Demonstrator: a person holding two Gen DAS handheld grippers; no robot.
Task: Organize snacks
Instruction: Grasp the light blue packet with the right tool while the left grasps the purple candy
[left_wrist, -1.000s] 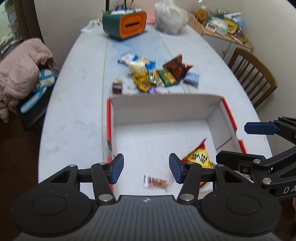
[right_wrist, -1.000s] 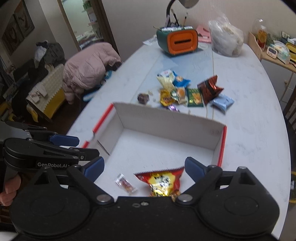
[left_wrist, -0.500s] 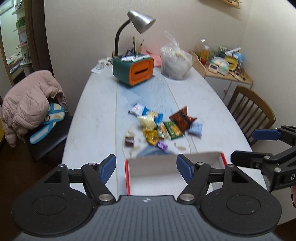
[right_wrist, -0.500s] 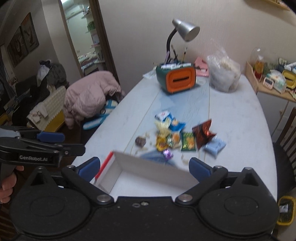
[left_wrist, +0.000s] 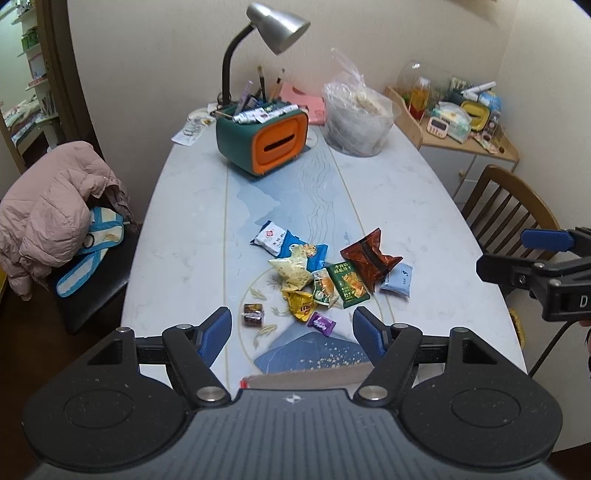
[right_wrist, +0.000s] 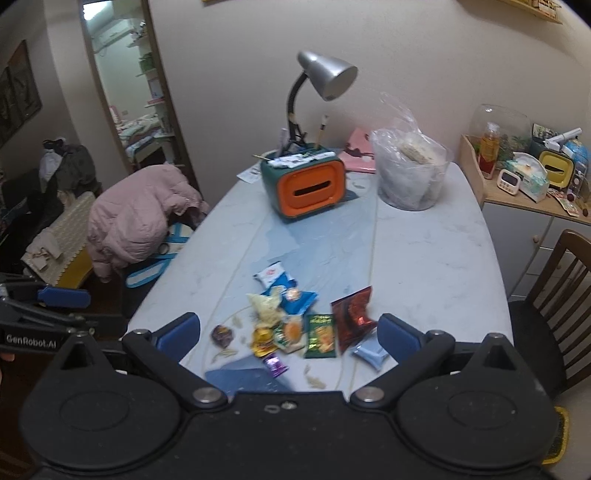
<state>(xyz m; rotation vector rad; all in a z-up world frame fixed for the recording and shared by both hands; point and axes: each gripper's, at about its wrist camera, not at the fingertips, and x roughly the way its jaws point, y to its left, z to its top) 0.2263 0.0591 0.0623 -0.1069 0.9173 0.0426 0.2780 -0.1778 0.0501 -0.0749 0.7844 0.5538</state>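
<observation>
White lettering reading "GenRobot.AI" is showing on the black left gripper (left_wrist: 291, 331), seen at the left edge of the right wrist view. The green rectangular snack packet (left_wrist: 350, 285) is carrying pale characters too small to read. Both the left gripper and the black right gripper (right_wrist: 289, 331) are hovering with blue-padded jaws spread wide, gripping nothing. The loose pile of small snack packets (left_wrist: 317, 275) is lying mid-table on the white marbled oval table (left_wrist: 406, 206), just beyond the cardboard box edge (left_wrist: 306, 378). A dark red crinkled bag (left_wrist: 369, 258) is sitting beside the green packet. Farther back, a green-and-orange organiser box (left_wrist: 264, 142) and a silver desk lamp (left_wrist: 277, 26) are standing.
</observation>
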